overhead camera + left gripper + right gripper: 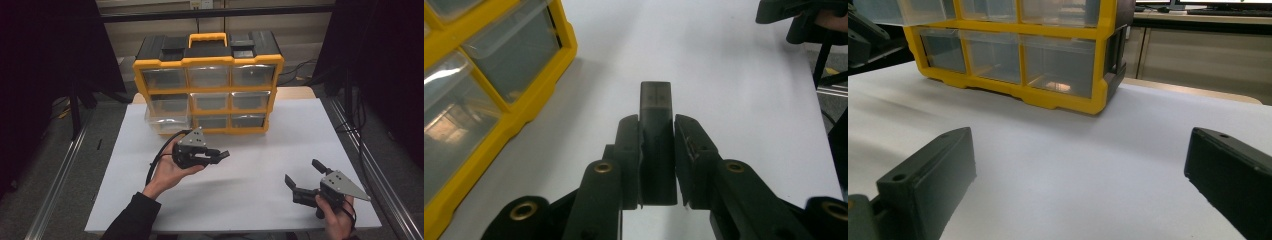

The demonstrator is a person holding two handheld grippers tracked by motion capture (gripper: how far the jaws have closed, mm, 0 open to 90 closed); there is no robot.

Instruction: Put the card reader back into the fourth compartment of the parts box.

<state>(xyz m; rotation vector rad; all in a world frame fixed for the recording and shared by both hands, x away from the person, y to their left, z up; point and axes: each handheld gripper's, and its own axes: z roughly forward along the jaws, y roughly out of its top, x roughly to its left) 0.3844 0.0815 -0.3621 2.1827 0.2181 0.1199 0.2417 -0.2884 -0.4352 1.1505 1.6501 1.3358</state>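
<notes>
- Nearest, at the right of the white table [260, 190], the right gripper [303, 176] sits low in the person's right hand [337, 220]; its jaws stand wide apart with nothing between them, opening toward the far left.
- In the right gripper view those two jaws frame bare table, with the yellow drawer cabinet [1048, 60] beyond.
- Farther in and to the left, the left hand [167, 172] cradles the left gripper [220, 156], which points right across the table.
- Its jaws are clamped on a small dark block [656, 145]. The block's long axis runs along the jaws, and its squared free end sticks out past the tips, so it points toward the table's right side.
- The block is held above the table, not touching it.
- Farthest, the cabinet [207, 82] stands upright at the far edge, clear drawers facing the person; the lower-left drawer [167, 117] is pulled partly out.
</notes>
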